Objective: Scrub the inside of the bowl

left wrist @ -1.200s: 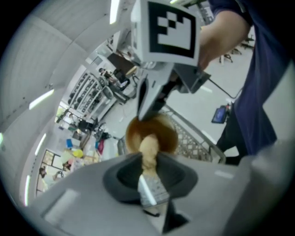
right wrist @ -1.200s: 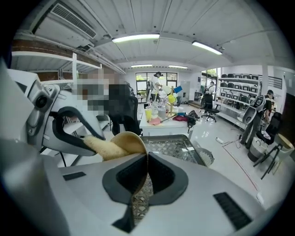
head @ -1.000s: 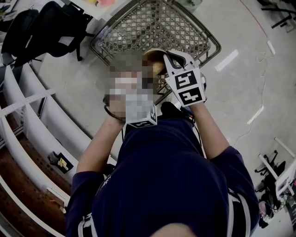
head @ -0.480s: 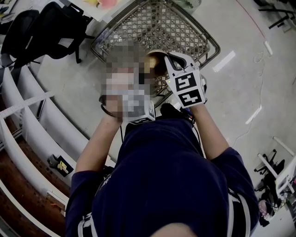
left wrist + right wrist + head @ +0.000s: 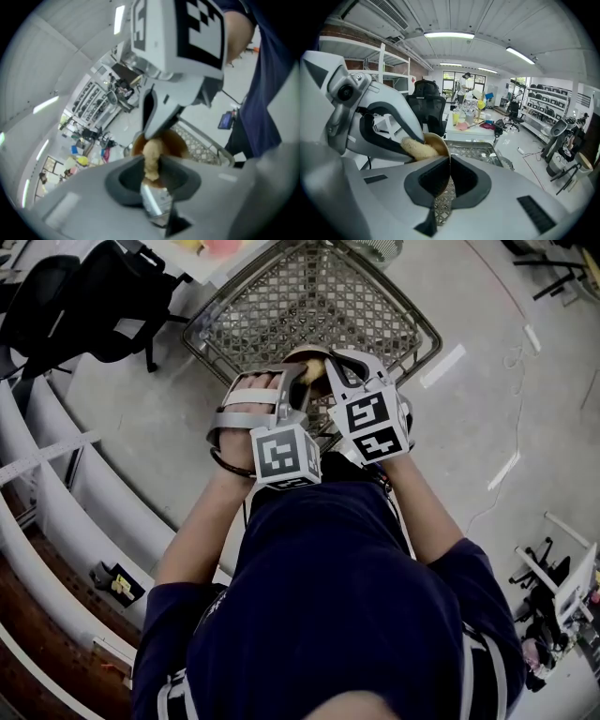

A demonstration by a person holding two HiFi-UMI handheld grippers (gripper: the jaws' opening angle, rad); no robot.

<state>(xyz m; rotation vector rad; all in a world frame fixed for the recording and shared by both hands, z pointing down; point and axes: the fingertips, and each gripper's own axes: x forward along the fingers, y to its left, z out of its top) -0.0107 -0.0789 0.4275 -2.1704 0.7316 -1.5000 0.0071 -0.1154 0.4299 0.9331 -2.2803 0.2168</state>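
Thin bowl rim between right gripper fingers, left gripper sponge inside.

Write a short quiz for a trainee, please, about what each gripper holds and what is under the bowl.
1. True or false: the right gripper is shut on the rim of the bowl.
2. What does the left gripper hold? A) a brush B) a yellow sponge C) nothing
3. Fill in: under the bowl there is a metal mesh ____.
Key: 1 true; 2 B; 3 basket.
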